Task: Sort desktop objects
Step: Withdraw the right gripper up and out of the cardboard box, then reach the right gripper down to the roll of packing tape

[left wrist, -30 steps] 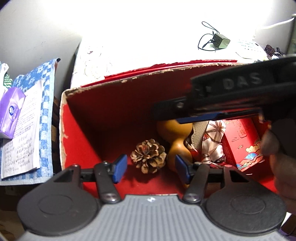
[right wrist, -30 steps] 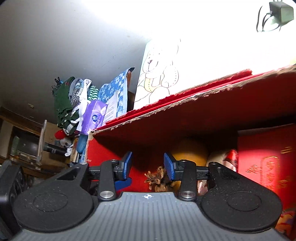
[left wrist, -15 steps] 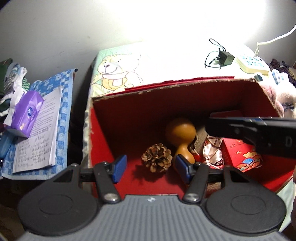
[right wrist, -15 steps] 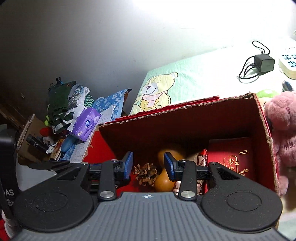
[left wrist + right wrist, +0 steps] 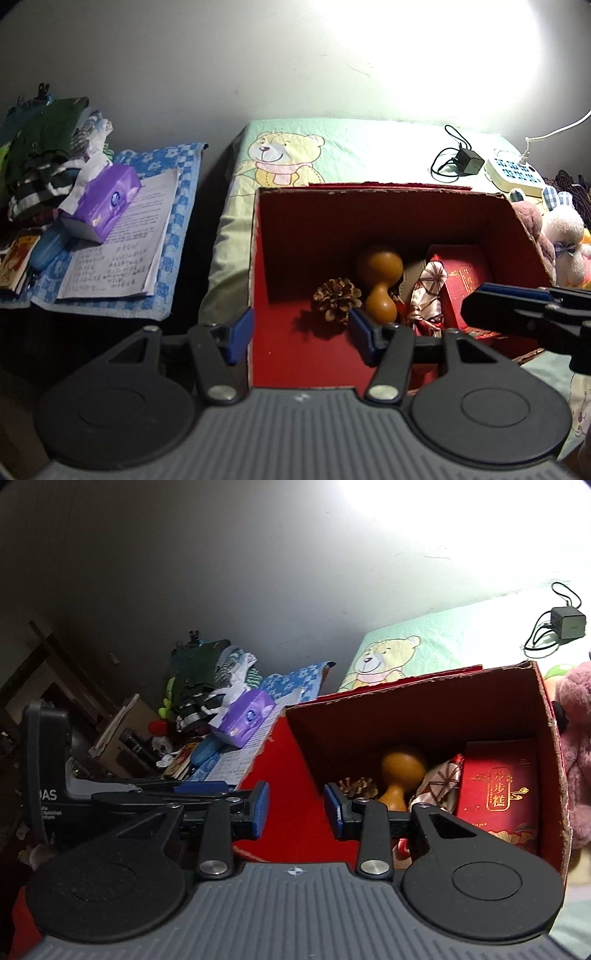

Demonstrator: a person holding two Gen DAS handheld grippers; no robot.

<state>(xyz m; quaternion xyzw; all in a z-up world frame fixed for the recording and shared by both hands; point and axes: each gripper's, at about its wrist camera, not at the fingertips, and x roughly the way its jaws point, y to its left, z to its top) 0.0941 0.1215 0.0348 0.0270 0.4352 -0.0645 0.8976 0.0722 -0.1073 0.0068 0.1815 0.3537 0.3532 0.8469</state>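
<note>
While both left tongs [image 5: 299,334] and right tongs [image 5: 295,810] gape wide and empty at lower centre, red box [image 5: 280,236] at mid-frame contains: pine cone [image 5: 337,300], gourd [image 5: 380,280], red packet [image 5: 498,794]. Tissue pack [image 5: 101,201], left of frame.

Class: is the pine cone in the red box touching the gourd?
Apart. The left wrist view shows red floor between the pine cone and the gourd.

light: blown-out glare on wall [image 5: 424,55] at 1 o'clock | falloff: dim toward 9 o'clock | shadow: deep inside red box [image 5: 369,229] | edges: fisheye bending, dark corners | focus: sharp
</note>
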